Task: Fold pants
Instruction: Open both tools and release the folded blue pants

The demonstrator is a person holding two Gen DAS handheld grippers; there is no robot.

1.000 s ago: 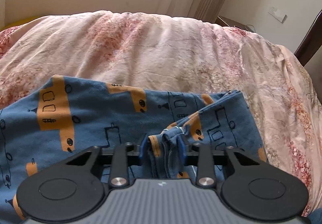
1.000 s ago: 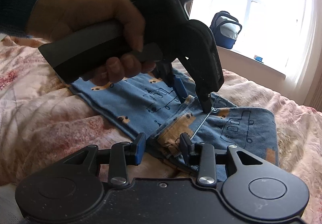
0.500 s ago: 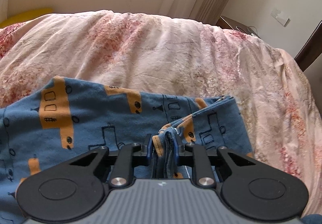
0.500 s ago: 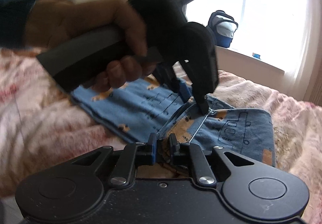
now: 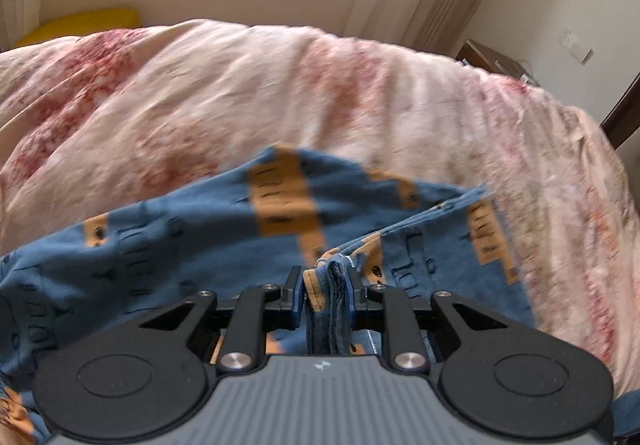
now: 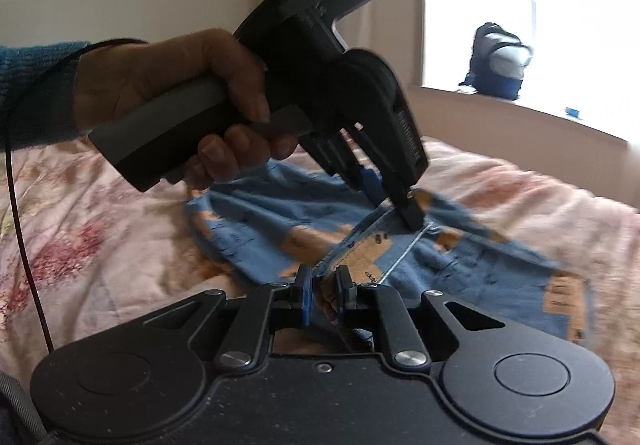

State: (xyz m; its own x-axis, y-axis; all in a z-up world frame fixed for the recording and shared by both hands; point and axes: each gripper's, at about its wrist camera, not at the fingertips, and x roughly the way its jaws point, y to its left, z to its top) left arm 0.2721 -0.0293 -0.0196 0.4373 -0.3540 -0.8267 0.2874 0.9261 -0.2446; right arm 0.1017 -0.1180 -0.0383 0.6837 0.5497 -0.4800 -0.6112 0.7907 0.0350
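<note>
Blue pants [image 5: 192,241] with orange vehicle prints lie on a pink floral bedspread [image 5: 240,93]. My left gripper [image 5: 324,289] is shut on a thick bunched edge of the pants, lifted off the bed. In the right wrist view my right gripper [image 6: 322,289] is shut on another part of the same edge of the pants [image 6: 460,261]. Just beyond it the left gripper [image 6: 394,201], held by a hand [image 6: 180,85] in a blue knitted sleeve, pinches the cloth. The fabric hangs stretched between the two grips.
The bedspread [image 6: 80,237] spreads out all around the pants. A yellow cushion [image 5: 76,25] lies by the far wall under a window. A backpack [image 6: 498,63] sits on the windowsill. A wooden nightstand [image 5: 496,59] stands at the bed's far right.
Both grippers closed on the pants' edge and then rose, pulling the cloth off the bed. The pants moved and now look blurred in both views.
</note>
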